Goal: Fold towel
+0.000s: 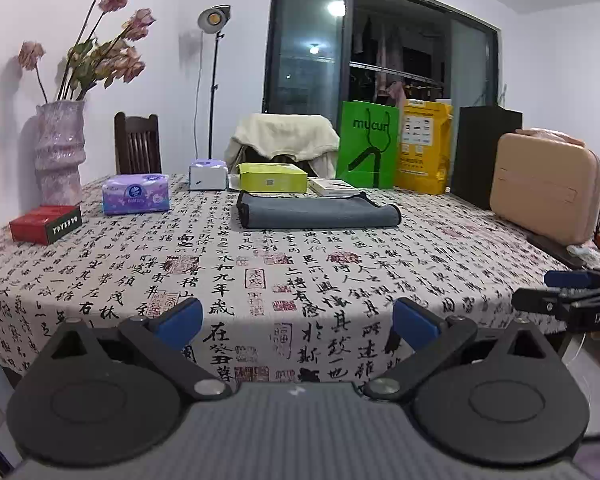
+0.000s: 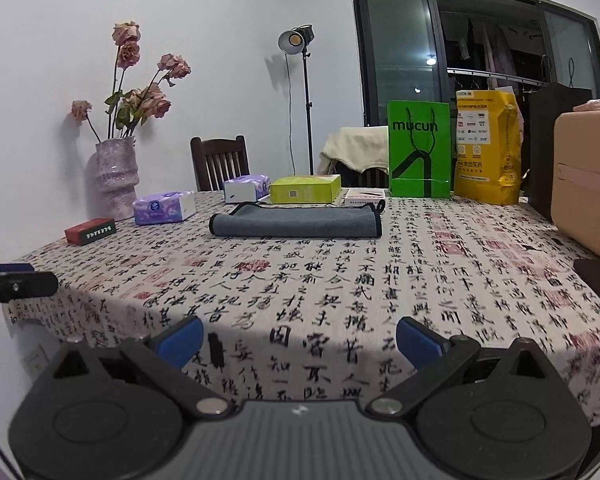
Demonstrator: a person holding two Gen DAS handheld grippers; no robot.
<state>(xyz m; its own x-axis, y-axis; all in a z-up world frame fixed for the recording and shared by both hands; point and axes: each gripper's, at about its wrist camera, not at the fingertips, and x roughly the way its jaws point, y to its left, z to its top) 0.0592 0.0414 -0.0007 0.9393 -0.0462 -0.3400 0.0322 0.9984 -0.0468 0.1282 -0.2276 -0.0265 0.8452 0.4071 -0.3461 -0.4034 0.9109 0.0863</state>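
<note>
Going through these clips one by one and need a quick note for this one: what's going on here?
A person holds two grippers at the near edge of a table with a calligraphy-print cloth. The left gripper and the right gripper are both open and hold nothing. The grey towel lies toward the far side of the table, already folded over into a long strip, in front of a green box. Neither gripper touches the towel.

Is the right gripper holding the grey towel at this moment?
No. The right gripper has its jaws open over the tablecloth, while the grey towel lies apart, farther back.
</note>
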